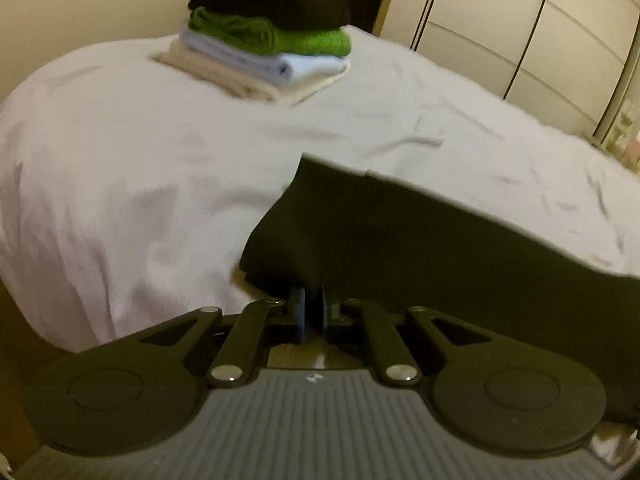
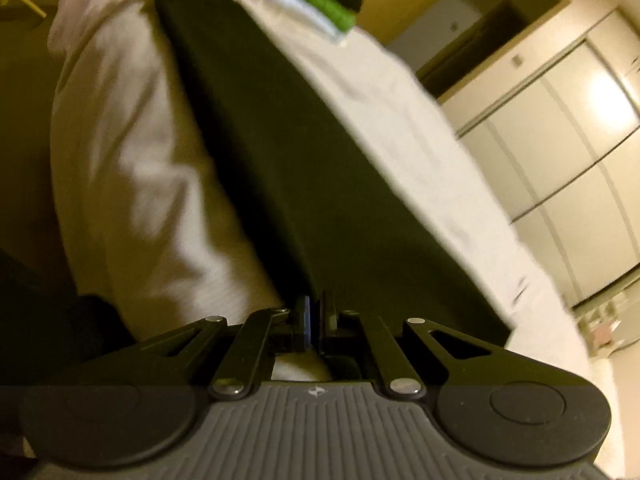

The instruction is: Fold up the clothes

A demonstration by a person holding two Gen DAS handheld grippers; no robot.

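A dark green garment [image 1: 420, 232] is lying stretched across a bed covered in a white sheet [image 1: 120, 168], with its near edge hanging toward the cameras. In the left wrist view, the left gripper [image 1: 311, 300] is sitting at the bottom centre with its two fingers drawn close together, pinching a fold of the garment's near corner between the blue pads. The cloth is spreading up and to the right from that pinch point. Farther back on the bed, well apart from the garment, a stack of folded clothes [image 1: 264, 40] is resting on the sheet: a cream piece at the bottom, then a pale blue one, then a bright green knit, and a black piece on top. Behind the bed, pale wardrobe doors [image 1: 520, 32] are lining the wall. In the right wrist view, which is tilted and blurred, the right gripper [image 2: 316, 312] is showing its fingers pressed nearly together on the near edge of the same garment, where the dark cloth is meeting the white sheet. The garment is running away from it in a long diagonal band toward the distant stack.
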